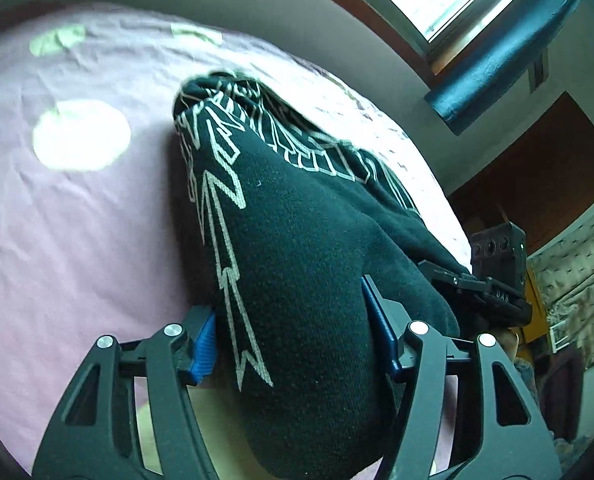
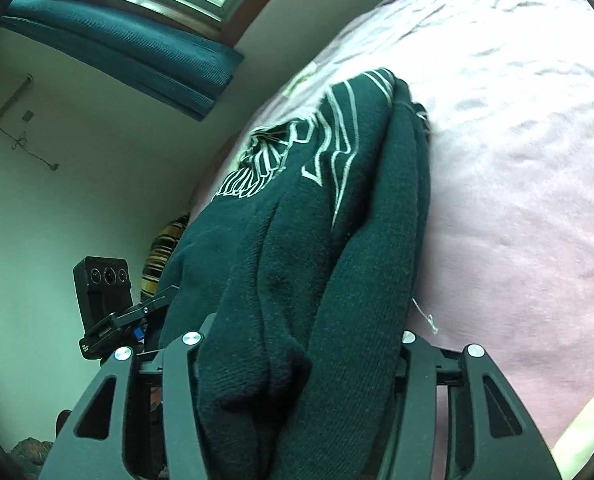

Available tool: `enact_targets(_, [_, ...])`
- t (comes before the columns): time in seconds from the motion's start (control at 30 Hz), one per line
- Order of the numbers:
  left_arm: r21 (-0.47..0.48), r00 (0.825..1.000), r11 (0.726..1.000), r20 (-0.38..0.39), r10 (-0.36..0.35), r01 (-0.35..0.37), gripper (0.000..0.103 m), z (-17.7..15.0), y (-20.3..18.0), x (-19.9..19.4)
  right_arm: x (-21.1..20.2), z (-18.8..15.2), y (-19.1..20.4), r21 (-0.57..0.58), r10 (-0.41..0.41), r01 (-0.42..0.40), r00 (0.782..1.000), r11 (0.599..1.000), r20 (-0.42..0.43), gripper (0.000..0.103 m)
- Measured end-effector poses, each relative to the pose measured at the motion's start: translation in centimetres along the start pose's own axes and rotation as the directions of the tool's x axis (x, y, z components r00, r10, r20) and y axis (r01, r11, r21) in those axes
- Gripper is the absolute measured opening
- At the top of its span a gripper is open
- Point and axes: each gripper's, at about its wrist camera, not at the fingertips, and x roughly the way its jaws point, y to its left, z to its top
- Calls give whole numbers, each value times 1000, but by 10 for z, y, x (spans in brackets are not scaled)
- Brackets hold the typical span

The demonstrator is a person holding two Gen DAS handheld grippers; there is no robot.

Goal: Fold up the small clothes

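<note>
- Already the left tool (image 1: pixel 293 344) is clamped on a thick bunch of the dark knit garment (image 1: pixel 297 248), its blue pads (image 1: pixel 203 350) pressing the cloth from both sides, jaws about half closed around the bulk.
- The right tool (image 2: pixel 297 364) holds another bunch of the same garment, with cloth filling the whole gap between its fingers; the pads themselves are hidden under the folds.
- Each view shows the other tool just beside it, so both grips sit close together on the near edge.
- From the tools the garment runs away across the pink bed sheet (image 1: pixel 77 220), its far end with the pale line pattern resting on the bed, the near end raised.
- It looks doubled lengthwise into a narrow, several-layer band, so I judge at least one fold is made.
- Left, as I judge it: carry the held near end over to the far end, set it down and flatten it.
</note>
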Motion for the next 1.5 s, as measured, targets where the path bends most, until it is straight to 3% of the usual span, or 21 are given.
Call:
enact_targets(0.27, [25,995,998,90,52,-54,61,21,8,-37,16,21,39,-82,27,-23,998,996,55,50])
enact_targets(0.37, [24,989,996,123,80,-84,61,13,19,-53,36,18,45,-98,49,-46,999,994,24,50])
enact_targets(0.43, [-6,989,995,105,99,-99,61,2,35,-54,50,11,44,-103,47,-47,999,994,-6,50])
enact_targets(0.57, [-90,995,992,24,96,-94,61,-27,74,-38,76,-7,36,-97,2,-10,997,995,-80,50])
enact_targets(0.7, [-74,995,995,74,73,-67,62,-35,76,-35,78,-13,15,-31,42,-45,995,999,-92,50])
enact_targets(1.23, [-77,994,996,104,44,-36,66,-43,81,-34,79,-18,19,-65,59,-64,996,996,-70,52])
enact_targets(1.37, [-63,992,997,117,53,-46,70,-44,78,-40,77,-16,19,-66,79,-84,994,994,-72,57])
enact_targets(1.5, [-40,991,999,134,20,-15,79,-43,75,-63,63,-12,24,-72,22,-29,995,997,-93,69])
